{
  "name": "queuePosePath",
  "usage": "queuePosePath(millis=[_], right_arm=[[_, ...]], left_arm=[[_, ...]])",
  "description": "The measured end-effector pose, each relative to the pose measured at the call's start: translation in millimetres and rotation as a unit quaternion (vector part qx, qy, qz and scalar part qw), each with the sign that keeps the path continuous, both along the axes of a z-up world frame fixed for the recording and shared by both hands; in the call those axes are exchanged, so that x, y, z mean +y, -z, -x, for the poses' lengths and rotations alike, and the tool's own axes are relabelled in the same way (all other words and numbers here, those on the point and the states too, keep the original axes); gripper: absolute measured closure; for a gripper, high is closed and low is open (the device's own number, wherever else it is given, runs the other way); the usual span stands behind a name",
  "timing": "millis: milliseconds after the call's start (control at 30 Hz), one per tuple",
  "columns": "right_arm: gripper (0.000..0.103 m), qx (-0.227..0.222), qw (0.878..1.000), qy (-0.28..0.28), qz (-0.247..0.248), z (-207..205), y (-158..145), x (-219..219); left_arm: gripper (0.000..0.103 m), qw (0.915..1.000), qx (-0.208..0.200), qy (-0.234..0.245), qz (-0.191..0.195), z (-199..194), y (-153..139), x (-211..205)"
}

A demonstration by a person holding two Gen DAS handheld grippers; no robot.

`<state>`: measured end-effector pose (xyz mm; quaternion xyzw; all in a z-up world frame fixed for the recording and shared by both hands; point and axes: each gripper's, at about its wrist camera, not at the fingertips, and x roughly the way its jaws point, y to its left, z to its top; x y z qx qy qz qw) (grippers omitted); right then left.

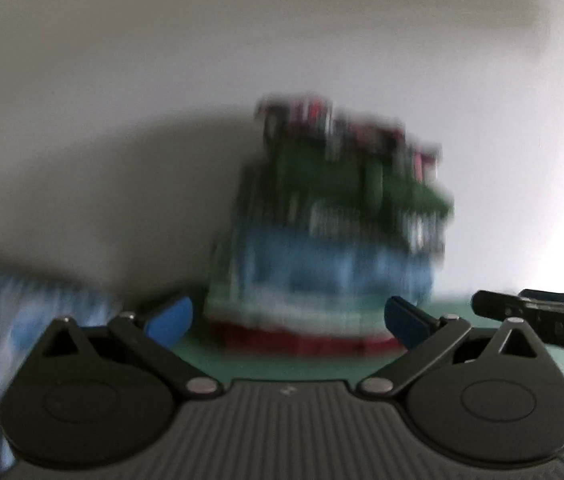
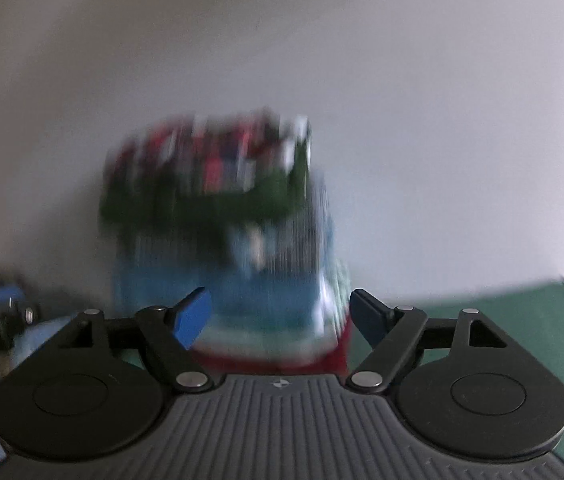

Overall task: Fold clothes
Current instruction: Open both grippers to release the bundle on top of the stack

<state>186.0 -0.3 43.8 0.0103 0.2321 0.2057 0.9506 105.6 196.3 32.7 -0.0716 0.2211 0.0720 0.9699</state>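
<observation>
Blurred plaid clothes stack point(image 1: 330, 232) ahead on green table point(image 2: 522, 320) — my left gripper point(image 1: 288, 318) and right gripper point(image 2: 279, 316) both spread, empty.

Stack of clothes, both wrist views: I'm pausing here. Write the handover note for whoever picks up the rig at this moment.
Left gripper: open, empty, facing the stack.
Right gripper: open, empty, facing the same stack.
Stack: folded clothes piled on the green table against a white wall; red at the bottom, blue in the middle, green and a dark red pattern on top. Both views are motion-blurred, so the count is unclear.
Loose blue-and-white cloth lies at the left edge of the left view.
Done: the stacked pieces appear folded.
Left: probably that loose cloth; whether it is folded cannot be told.
</observation>
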Motion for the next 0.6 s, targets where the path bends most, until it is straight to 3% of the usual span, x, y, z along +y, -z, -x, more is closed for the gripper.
queuePosePath(millis=[133, 267, 400, 500, 600], right_arm=[[0.016, 0.052, 0.998, -0.008, 0.017, 74.2, 45.5, -27.9], [0.015, 0.142, 0.989, -0.020, 0.018, 106.0, 76.3, -35.8], [0.015, 0.200, 0.977, -0.029, 0.062, 122.0, 81.4, -45.1], [0.016, 0.211, 0.974, -0.040, 0.071, 128.0, 76.7, -62.3], [0.015, 0.185, 0.980, -0.035, 0.058, 136.4, 67.9, -82.9]], left_arm=[[0.001, 0.9977, 0.062, -0.024, -0.011, 58.5, 34.9, -34.2], [0.001, 0.9918, 0.121, -0.041, -0.001, 101.7, 57.3, -67.1], [0.000, 0.9907, 0.130, -0.038, 0.007, 131.3, 65.0, -99.5], [0.000, 0.9896, 0.135, -0.051, -0.006, 144.2, 63.3, -119.3], [0.000, 0.9894, 0.129, -0.063, -0.019, 151.7, 56.4, -132.0]])
